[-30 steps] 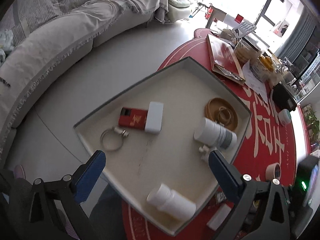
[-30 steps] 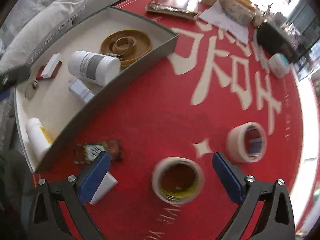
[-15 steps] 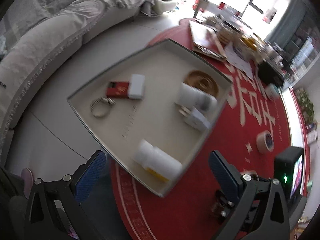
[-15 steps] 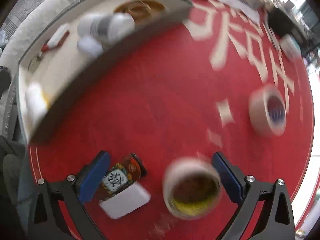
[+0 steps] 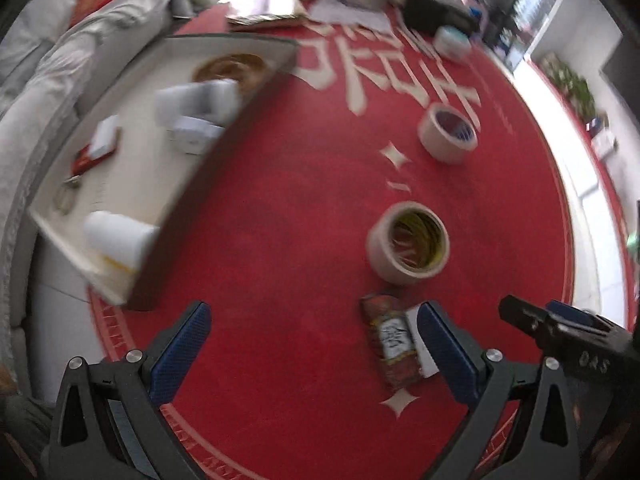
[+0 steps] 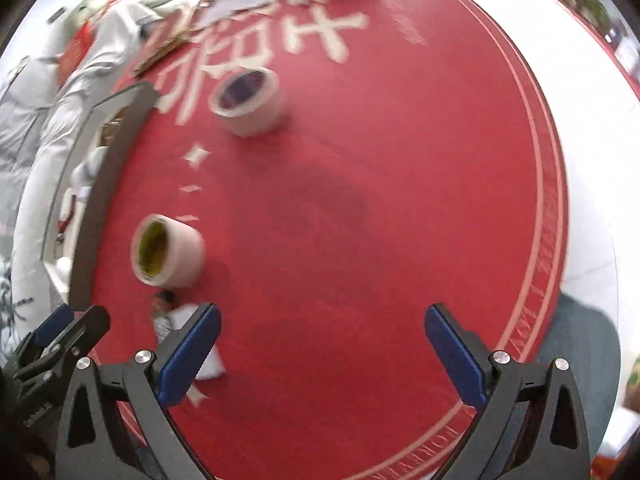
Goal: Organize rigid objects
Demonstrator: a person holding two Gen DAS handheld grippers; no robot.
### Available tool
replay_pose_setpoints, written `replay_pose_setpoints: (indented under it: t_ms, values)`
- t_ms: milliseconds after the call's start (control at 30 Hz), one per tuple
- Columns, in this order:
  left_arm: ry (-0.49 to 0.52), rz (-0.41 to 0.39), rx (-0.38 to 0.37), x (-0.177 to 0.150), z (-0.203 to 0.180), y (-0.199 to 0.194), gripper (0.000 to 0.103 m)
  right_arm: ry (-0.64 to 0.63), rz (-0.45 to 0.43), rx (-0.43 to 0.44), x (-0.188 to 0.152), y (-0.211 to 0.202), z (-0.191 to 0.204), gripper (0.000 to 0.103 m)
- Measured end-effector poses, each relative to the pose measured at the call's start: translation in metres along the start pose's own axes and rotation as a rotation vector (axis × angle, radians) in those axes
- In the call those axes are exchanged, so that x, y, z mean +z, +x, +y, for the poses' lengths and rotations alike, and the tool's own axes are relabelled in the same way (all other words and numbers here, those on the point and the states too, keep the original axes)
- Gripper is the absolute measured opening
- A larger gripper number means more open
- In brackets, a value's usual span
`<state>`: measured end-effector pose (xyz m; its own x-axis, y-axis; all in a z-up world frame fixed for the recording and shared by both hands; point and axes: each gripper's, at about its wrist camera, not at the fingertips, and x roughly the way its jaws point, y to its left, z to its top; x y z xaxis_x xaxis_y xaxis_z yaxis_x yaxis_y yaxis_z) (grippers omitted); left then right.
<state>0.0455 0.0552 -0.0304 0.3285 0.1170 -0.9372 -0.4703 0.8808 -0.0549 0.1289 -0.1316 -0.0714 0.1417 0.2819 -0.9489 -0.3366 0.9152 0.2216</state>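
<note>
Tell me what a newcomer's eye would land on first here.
The round red tablecloth with big cream characters fills both views. Two tape rolls stand out on it: one with a yellow core near the middle, one with a blue core farther back. At the left edge sits a shallow tray holding white bottles.

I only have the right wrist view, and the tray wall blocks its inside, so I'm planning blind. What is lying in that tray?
Observer: The left wrist view shows the tray holding a brown ring, a red-and-white box and a white bottle at its near end.
Operator: Something dark sits by the yellow-cored tape roll. What is it?
Observer: A dark red snack packet, lying flat on the red mat.
Operator: Is the left gripper holding anything?
Observer: No, the left gripper is open and empty.
</note>
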Motion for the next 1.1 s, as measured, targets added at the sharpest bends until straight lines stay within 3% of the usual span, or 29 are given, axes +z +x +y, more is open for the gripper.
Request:
replay_pose_setpoints:
  t_ms: [133, 433, 567, 667, 767, 900, 1100]
  values:
    - [0.017, 0.018, 0.094, -0.003, -0.012, 0.018, 0.103, 0.009, -0.004, 0.008, -0.001, 0.001, -0.001, 0.103]
    - [-0.020, 0.021, 0.081, -0.002, 0.001, 0.024, 0.103, -0.048, -0.017, -0.033, 0.002, 0.007, 0.010, 0.103]
    - [-0.058, 0.057, 0.062, -0.003, 0.008, 0.028, 0.103, -0.058, -0.022, -0.047, 0.001, 0.010, 0.010, 0.103]
    - [-0.029, 0.096, 0.061, -0.006, -0.005, 0.036, 0.103, -0.062, -0.022, -0.054, 0.001, 0.011, 0.010, 0.103]
    - [0.009, 0.068, 0.097, -0.011, -0.011, 0.034, 0.103, -0.063, -0.023, -0.050, 0.003, 0.012, 0.011, 0.103]
    - [0.014, 0.037, 0.139, -0.014, 0.011, 0.030, 0.103, -0.070, -0.021, -0.059, 0.003, 0.013, 0.013, 0.103]
    - [-0.029, 0.034, 0.148, -0.016, 0.029, 0.029, 0.103, -0.148, 0.010, -0.168, 0.005, 0.026, 0.034, 0.103]
